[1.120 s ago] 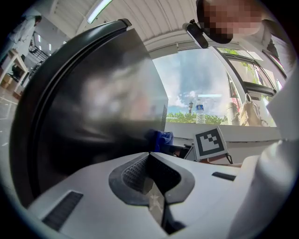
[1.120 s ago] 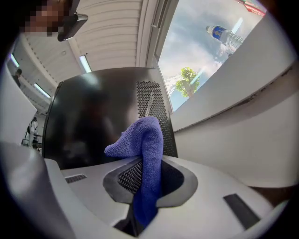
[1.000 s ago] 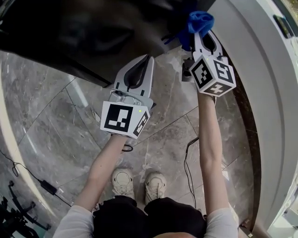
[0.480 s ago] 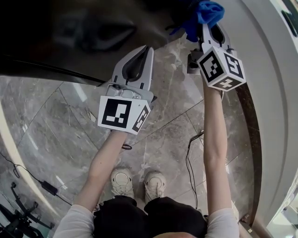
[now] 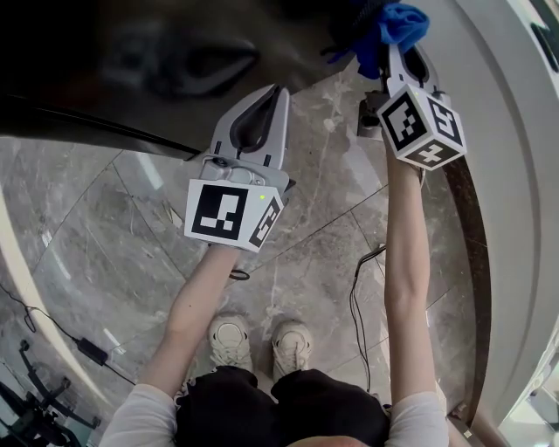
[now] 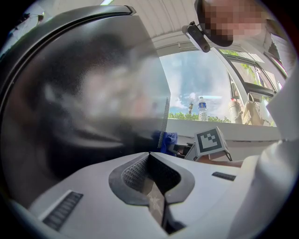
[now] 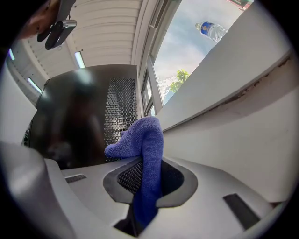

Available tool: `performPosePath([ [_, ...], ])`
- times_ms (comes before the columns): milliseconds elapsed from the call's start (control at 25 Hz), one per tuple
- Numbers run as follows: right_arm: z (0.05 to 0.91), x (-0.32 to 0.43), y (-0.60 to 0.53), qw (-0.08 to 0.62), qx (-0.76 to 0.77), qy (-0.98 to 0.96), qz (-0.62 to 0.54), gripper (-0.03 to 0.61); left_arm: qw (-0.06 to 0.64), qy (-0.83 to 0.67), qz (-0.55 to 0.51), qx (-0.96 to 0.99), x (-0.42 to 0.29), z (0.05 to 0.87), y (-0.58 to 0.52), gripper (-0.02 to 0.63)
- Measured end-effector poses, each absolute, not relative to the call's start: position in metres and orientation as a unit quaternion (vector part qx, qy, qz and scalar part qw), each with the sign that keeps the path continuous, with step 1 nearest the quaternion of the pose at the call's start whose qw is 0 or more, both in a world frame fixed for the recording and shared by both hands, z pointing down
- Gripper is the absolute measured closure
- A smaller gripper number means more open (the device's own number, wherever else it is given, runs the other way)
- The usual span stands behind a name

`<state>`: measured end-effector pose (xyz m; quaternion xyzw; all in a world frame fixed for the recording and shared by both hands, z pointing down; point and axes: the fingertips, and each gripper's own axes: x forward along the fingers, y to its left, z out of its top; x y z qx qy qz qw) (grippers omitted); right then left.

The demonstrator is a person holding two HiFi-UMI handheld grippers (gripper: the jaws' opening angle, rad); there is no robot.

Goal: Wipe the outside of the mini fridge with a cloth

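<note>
The black glossy mini fridge (image 5: 131,61) fills the top of the head view. My right gripper (image 5: 395,51) is shut on a blue cloth (image 5: 393,24), held at the fridge's right rear corner beside the white wall. In the right gripper view the cloth (image 7: 145,140) sticks up from the jaws in front of the fridge's (image 7: 70,116) perforated back grille (image 7: 119,109). My left gripper (image 5: 280,90) is shut and empty, its tips close to the fridge's lower edge. In the left gripper view the fridge's shiny side (image 6: 84,102) lies just ahead, with the cloth (image 6: 167,140) past its corner.
A white curved wall (image 5: 498,175) runs close along the right, leaving a narrow gap beside the fridge. Cables (image 5: 354,301) and a power adapter (image 5: 90,351) lie on the marble floor (image 5: 105,244). The person's shoes (image 5: 231,340) stand below. A water bottle (image 7: 212,30) rests on the ledge.
My right gripper has carried the blue cloth farther up and to the right along the fridge's corner. The left gripper has barely shifted.
</note>
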<state>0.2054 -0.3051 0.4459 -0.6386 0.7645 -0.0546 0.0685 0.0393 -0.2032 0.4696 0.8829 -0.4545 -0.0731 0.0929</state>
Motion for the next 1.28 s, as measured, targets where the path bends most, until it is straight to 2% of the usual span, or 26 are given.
performPosePath([
  [320,0.443,0.188,-0.274,0.08,-0.628,0.771,-0.07,0.499,0.089,-0.47,-0.075,0.875,0.022,0.461,-0.185,0.609],
  [680,0.483,0.05,-0.184,0.087,-0.523,0.835,-0.145,0.499,0.089,-0.543,-0.066,0.832,-0.051,0.474,-0.126,0.609],
  [840,0.496,-0.009,-0.157,0.067,-0.471,0.867,-0.151,0.499,0.082,-0.578,-0.067,0.809,-0.096,0.479,-0.1,0.609],
  [1280,0.525,-0.098,-0.138,0.047,-0.402,0.899,-0.166,0.499,0.094,-0.614,-0.055,0.782,-0.153,0.497,-0.099,0.609],
])
